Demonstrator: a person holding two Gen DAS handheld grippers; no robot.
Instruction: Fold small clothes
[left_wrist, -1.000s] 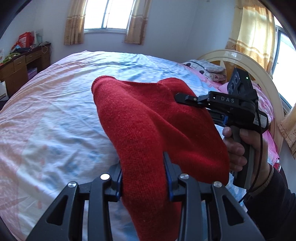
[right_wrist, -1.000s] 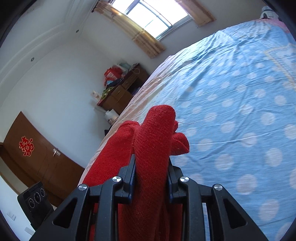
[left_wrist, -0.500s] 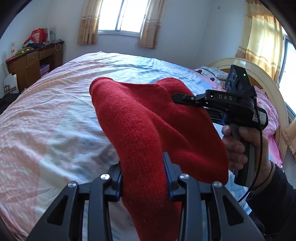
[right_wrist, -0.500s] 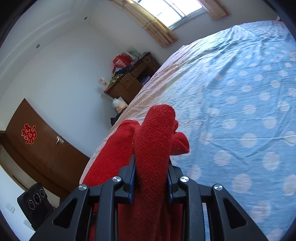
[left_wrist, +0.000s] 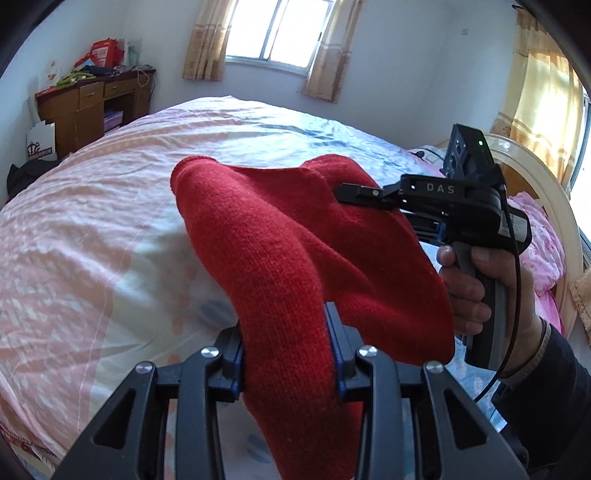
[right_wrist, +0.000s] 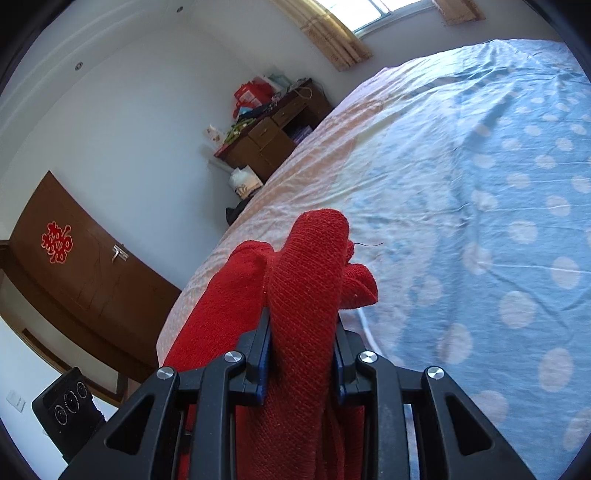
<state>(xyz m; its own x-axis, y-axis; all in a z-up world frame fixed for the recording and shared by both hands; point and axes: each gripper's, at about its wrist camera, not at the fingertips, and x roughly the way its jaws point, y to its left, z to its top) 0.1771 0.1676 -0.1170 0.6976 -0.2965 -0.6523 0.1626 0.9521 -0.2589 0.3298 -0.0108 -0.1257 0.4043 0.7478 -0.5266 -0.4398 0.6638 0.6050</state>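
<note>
In the left wrist view, the left gripper is pinching a thick bunch of the red knitted woollen garment, its jaws closed on the fabric. The garment is hanging in the air above the pink and blue dotted bedsheet, stretching across to the right gripper, whose black finger is lying along the far corner of the knit. The person's right hand is gripping the handle. A brown wooden desk is standing well apart by the wall and a cream curved headboard is rising behind the right gripper; neither is blocking the way down to the sheet.

In the right wrist view, the right gripper is clamping a rolled fold of the red garment between its jaws, with loose cloth bulging beyond the tips. A brown wooden door is standing far off. The thick knit is probably bunching unevenly, so a layer could slip from either grip, or the cloth could land creased.
</note>
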